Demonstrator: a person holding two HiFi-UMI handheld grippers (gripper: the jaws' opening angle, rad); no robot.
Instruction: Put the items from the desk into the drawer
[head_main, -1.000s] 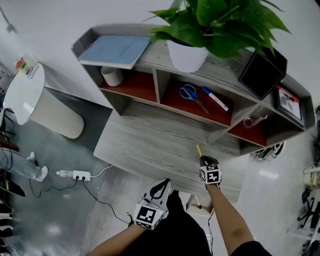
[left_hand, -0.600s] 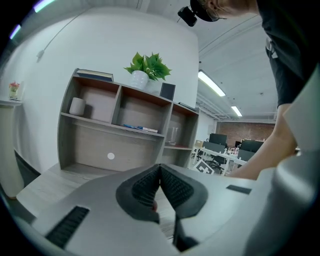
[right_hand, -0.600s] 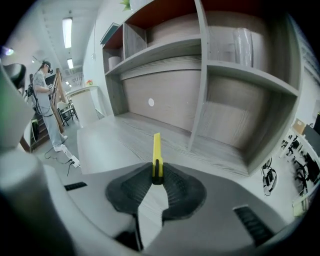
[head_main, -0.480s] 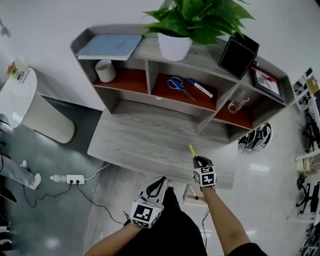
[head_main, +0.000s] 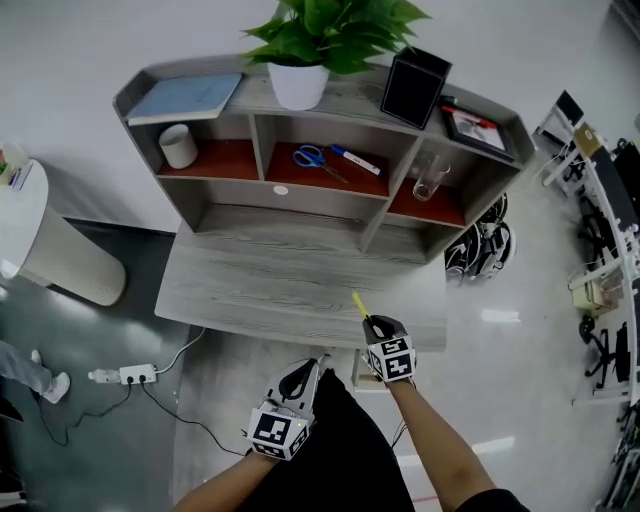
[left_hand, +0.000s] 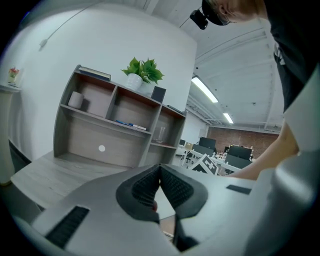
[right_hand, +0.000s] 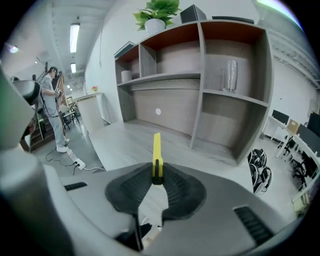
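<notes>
A grey wood-grain surface (head_main: 270, 290), seen from above, stands against a white wall. A shelf unit (head_main: 378, 215) of the same grey wood runs along its far edge.

The right gripper (head_main: 367, 320) is at the near right edge of the surface. Its fingers (right_hand: 131, 189) are clamped on the near end of a slim yellow item (head_main: 357, 303). The yellow item sticks straight out ahead of them, pointing toward the shelf unit. It is held above the surface, not lying on it.

The left gripper (head_main: 320, 360) is to the left of the right one and nearer the person, just off the near edge of the surface and over the floor. Its fingers (left_hand: 144, 189) are closed tip to tip and hold nothing.

On top of the shelf unit, from left to right, are a blue notebook (head_main: 185, 97) lying flat, a leafy green plant (head_main: 325, 28) in a white pot, an upright black box (head_main: 415, 88) and a picture frame (head_main: 472, 128) lying flat at the right end.

Below are three compartments with red floors. The left one holds a white cup (head_main: 178, 146). The middle one holds blue-handled scissors (head_main: 312, 157) with a marker (head_main: 356, 160) just beside them on the right. The right one holds a clear glass (head_main: 428, 178).

On the floor, a round white bin (head_main: 60, 250) stands to the left of the surface. A white power strip (head_main: 135, 374) with a dark cable lies nearer, on the left. Black and white shoes (head_main: 480, 245) lie to the right of the surface.
</notes>
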